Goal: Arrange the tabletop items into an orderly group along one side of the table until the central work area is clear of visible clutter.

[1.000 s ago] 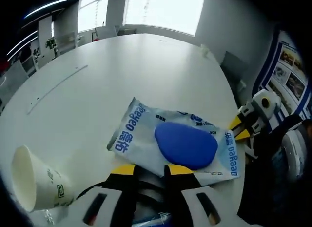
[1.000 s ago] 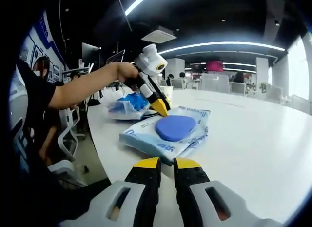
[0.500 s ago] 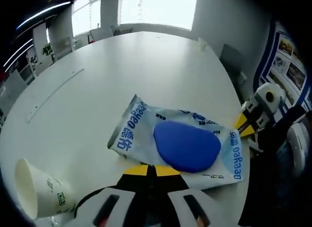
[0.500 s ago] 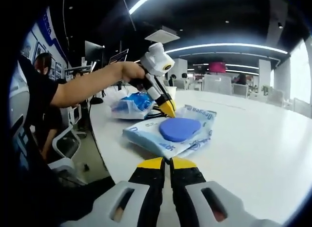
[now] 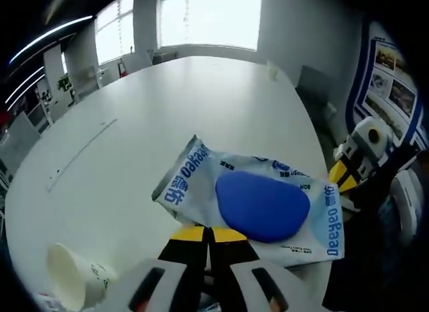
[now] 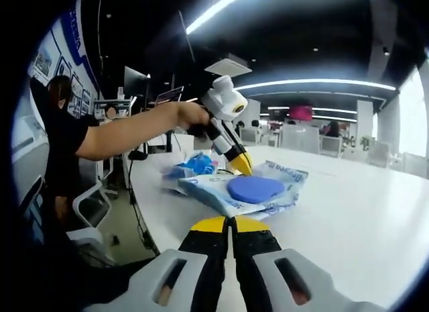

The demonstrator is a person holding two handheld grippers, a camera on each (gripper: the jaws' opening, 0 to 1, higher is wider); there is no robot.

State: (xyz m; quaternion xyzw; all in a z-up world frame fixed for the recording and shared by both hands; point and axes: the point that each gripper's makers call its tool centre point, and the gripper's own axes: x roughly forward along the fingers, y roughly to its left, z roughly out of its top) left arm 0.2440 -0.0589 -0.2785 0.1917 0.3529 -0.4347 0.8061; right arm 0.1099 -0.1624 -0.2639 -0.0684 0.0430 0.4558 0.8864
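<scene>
we list, from left to right in the left gripper view: a paper cup (image 5: 72, 283), cream-white with small green print, lying on its side at the near-left edge of the table (image 5: 167, 104), mouth toward us. next, the left hand-held gripper (image 5: 208, 234), yellow tips over black fingers, jaws pressed together with nothing between them, its tips just at the near edge of the wipes pack (image 5: 258, 199). the pack is a soft, crinkled, glossy plastic pouch, pale blue-white with blue lettering and a smooth oval blue lid on top; it lies flat near the table's near-right edge. at far right, the right hand-held gripper (image 5: 344, 181) sits just off the pack's corner. the table is round, matte white, broad and bare toward the windows.

in the right gripper view: a person's forearm (image 6: 127, 129) reaches in from the left, holding the left hand-held gripper (image 6: 242, 168) tilted down onto the wipes pack (image 6: 249, 191). behind it lies a smaller crumpled blue packet (image 6: 196, 165), partly hidden. the right hand-held gripper (image 6: 230, 224) shows its jaws closed and empty, short of the pack.
</scene>
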